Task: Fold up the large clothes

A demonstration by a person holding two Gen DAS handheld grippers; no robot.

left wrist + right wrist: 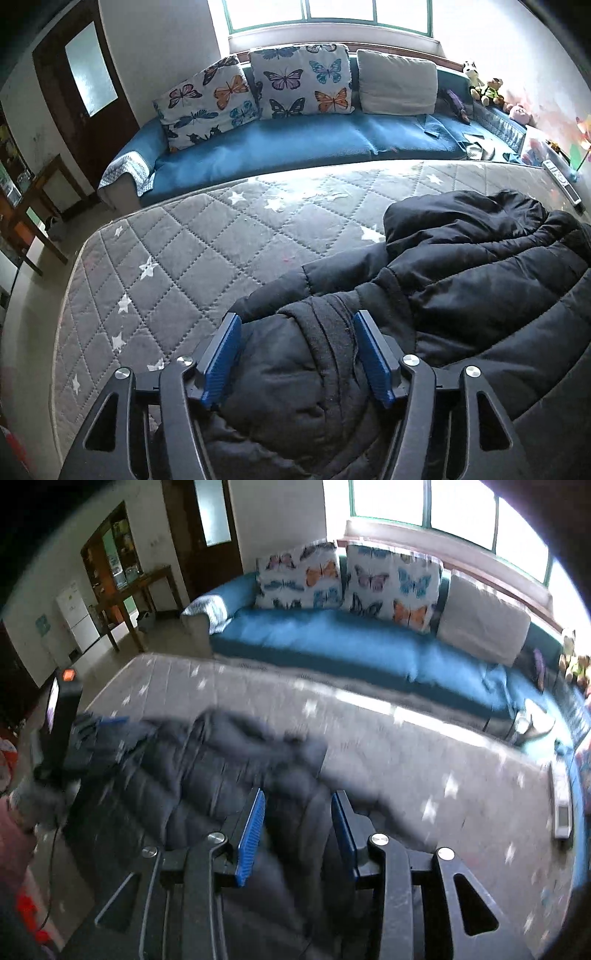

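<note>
A black puffer jacket point(461, 266) lies bunched on a grey quilted mattress point(177, 258) with white stars. My left gripper point(295, 325) has its blue pads apart around the jacket's knit cuff and sleeve end point(325, 332); the fabric fills the gap, and the grip is not clear. In the right wrist view the same jacket point(207, 771) lies at lower left, blurred by motion. My right gripper point(297, 805) has its blue pads apart over a fold of the jacket. The left gripper point(99, 727) shows at the jacket's far left edge.
A blue sofa point(295, 144) with butterfly cushions point(299, 79) runs behind the mattress under a window. A white remote point(561, 805) lies on the mattress's right edge. Wooden table point(129, 598) and dark door point(85, 96) stand left. Soft toys point(487, 88) sit at the sofa's right end.
</note>
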